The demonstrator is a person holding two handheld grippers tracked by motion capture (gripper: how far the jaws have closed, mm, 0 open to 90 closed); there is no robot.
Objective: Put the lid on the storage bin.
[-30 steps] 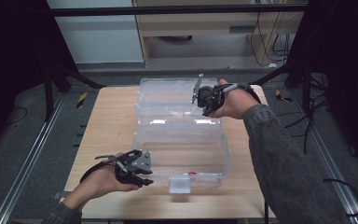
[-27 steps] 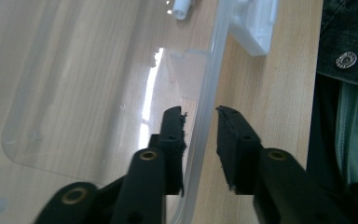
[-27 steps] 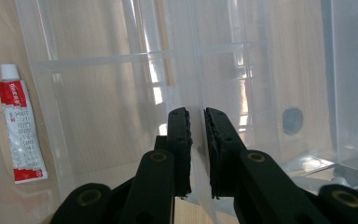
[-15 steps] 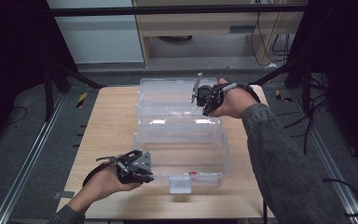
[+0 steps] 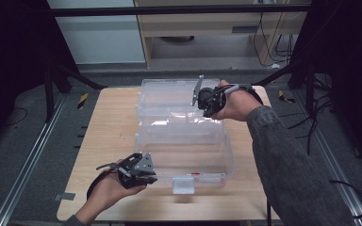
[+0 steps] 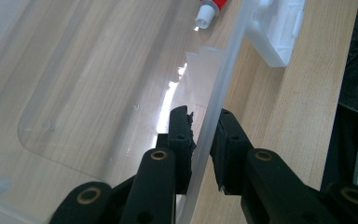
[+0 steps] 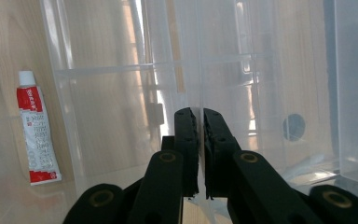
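- A clear plastic box [image 5: 184, 141] sits in the middle of a wooden table [image 5: 108, 127], and everything else is placed against it.
- Its clear lid [image 5: 169, 94] stands open at the far side of the box, rising from the back edge.
- A white latch [image 5: 183, 185] hangs on the outside of the box's near wall, about midway along it; in the left gripper view the same latch [image 6: 279, 32] lies flat against the table just beyond the wall.
- The left gripper [image 5: 139, 170] is at the box's near left corner, held in the person's left hand [image 5: 106, 190].
- In the left gripper view the left gripper [image 6: 204, 140] has one jaw inside the box and one outside, closed down onto the thin near wall [image 6: 221, 93] — the rim runs straight between them.
- The right gripper [image 5: 202, 99] is at the far right of the box, by the lid, held in the right hand [image 5: 235, 101] with a grey sleeve [image 5: 287, 160] behind it.
- In the right gripper view the right gripper [image 7: 200, 144] has its jaws almost together, pinching a thin clear edge of the lid [image 7: 261, 70] — only a sliver shows between them.
- A small red-and-white tube [image 7: 35, 135] with a white cap lies on the floor of the box, near the near wall; the left gripper view catches its capped end [image 6: 209, 11] inside the box beside the latch.
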